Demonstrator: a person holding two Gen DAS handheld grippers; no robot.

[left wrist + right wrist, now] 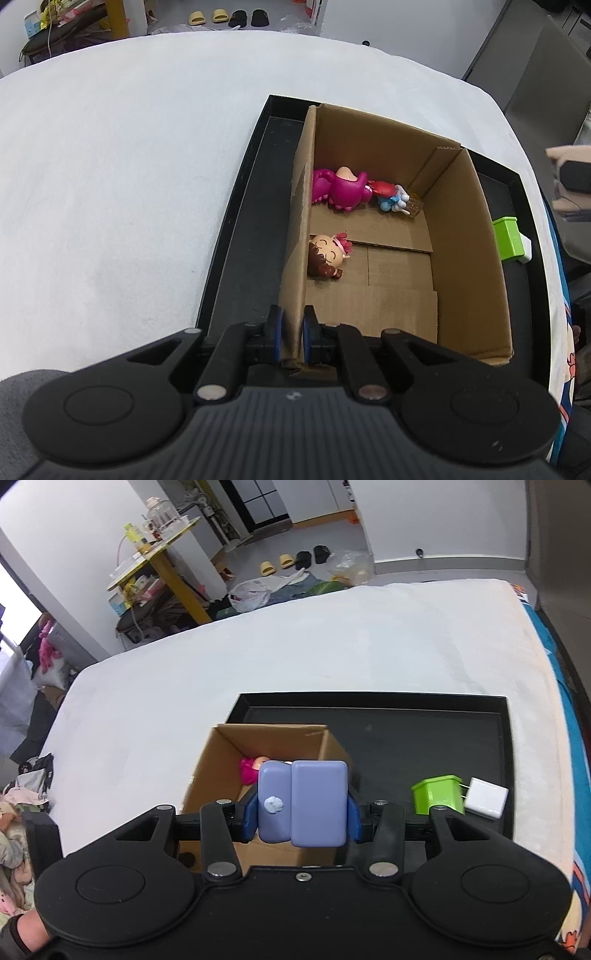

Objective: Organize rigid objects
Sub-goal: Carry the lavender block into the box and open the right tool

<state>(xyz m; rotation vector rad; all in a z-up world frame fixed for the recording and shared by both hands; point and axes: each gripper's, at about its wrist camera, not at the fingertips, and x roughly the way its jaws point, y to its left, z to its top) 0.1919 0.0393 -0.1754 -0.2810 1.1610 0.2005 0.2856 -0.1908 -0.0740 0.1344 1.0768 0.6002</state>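
An open cardboard box (465, 258) stands in a black tray (236, 236) on the white-covered table. My left gripper (293, 332) is shut on the box's left wall near its front corner. Inside lie a magenta dinosaur toy (341, 190), a small red-and-blue figure (391, 195) and a doll head with brown hair (327, 254). In the right wrist view my right gripper (302, 812) is shut on a periwinkle-blue rounded case (306, 803), held above the box (218, 760); the magenta toy (248, 771) shows behind it.
A lime-green block (437, 794) and a white charger cube (485, 797) sit on the tray (406, 734) right of the box; the green block (509, 238) also shows in the left view. A hand (569, 177) is at that view's right edge. Clutter and slippers (275, 564) lie beyond the table.
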